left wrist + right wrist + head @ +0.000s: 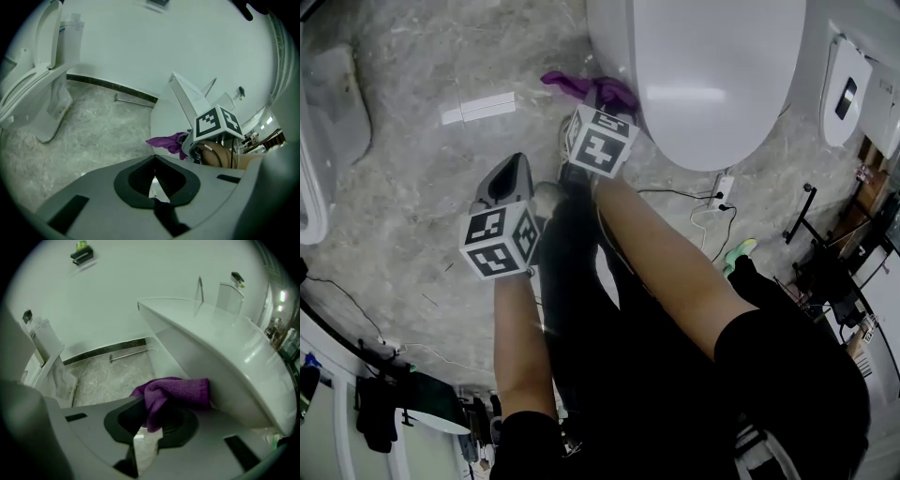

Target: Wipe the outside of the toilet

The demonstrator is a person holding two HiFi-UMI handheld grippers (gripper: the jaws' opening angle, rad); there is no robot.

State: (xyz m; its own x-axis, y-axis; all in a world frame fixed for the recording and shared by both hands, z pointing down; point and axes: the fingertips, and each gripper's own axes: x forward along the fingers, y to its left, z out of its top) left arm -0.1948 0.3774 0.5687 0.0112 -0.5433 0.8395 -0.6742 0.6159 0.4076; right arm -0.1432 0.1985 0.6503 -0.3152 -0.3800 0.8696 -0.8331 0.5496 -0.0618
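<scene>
Seen from the head view, looking steeply down, a white toilet (703,75) with its lid closed fills the top centre above a grey marbled floor (422,178). The person's bare forearms reach forward from the bottom of the frame. The right gripper (602,101) sits low against the left side of the toilet bowl with a purple cloth (581,86) bunched at its tip. The cloth touches the outside of the bowl, near the floor. The left gripper (512,169) hangs over bare floor to the left, apart from the toilet and the cloth. A white plug (722,192) with a thin cable lies on the floor beside the toilet.

From the left gripper view, the two jaws meet at their tips with nothing between them; only floor shows through the narrow gap behind the tips. Beyond them to the right are the purple cloth, the toilet's white side and the right gripper's marker cube (216,123). Another white fixture (33,93) stands at the far left, against the wall.

From the right gripper view, the jaws are clamped on a fold of the purple cloth, which hangs down between them. The rest of the cloth lies pressed against the curved outer wall of the bowl, under the overhanging rim. A metal bar (131,354) lies along the base of the white wall (140,277).
</scene>
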